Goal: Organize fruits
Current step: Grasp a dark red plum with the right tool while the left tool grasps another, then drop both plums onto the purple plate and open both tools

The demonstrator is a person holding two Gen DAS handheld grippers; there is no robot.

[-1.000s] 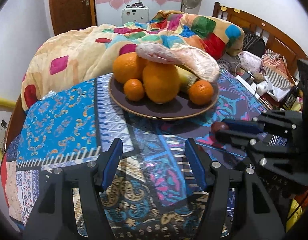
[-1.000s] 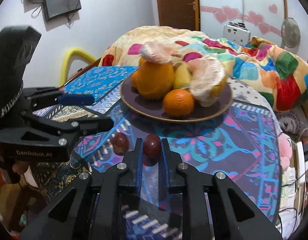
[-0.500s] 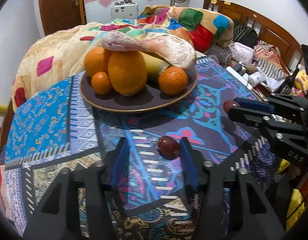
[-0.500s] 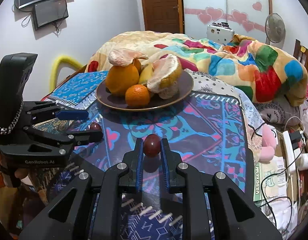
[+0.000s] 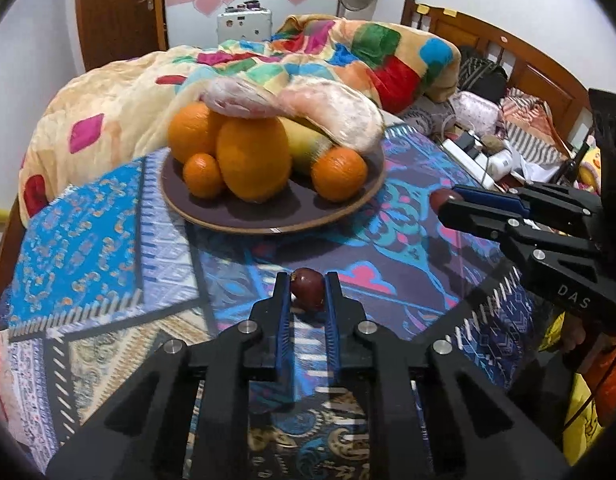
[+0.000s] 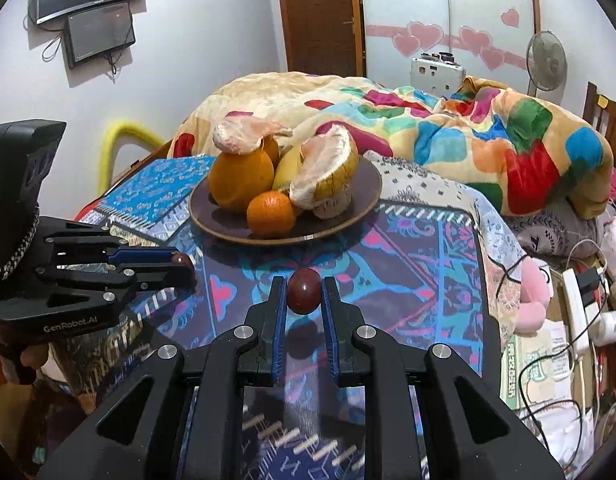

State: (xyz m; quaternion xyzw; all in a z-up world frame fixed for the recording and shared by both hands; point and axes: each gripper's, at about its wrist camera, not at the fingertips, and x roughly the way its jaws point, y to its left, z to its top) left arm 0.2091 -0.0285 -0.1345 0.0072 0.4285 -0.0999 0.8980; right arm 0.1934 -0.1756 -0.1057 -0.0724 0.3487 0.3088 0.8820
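Grippers both clamped: left gripper (image 5: 307,289) pinches one dark red fruit (image 5: 308,289) low over the tablecloth (image 5: 88,248), right gripper (image 6: 304,290) another (image 6: 304,290), probably bound for the fruit plate (image 5: 268,222).

Left tool (image 5: 306,286) clamped, angled down; right tool (image 6: 304,288) clamped likewise.

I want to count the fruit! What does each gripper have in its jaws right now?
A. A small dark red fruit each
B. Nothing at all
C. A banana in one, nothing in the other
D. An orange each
A: the left gripper pinches one small dark red fruit, and the right gripper pinches another; the oranges sit on the plate.
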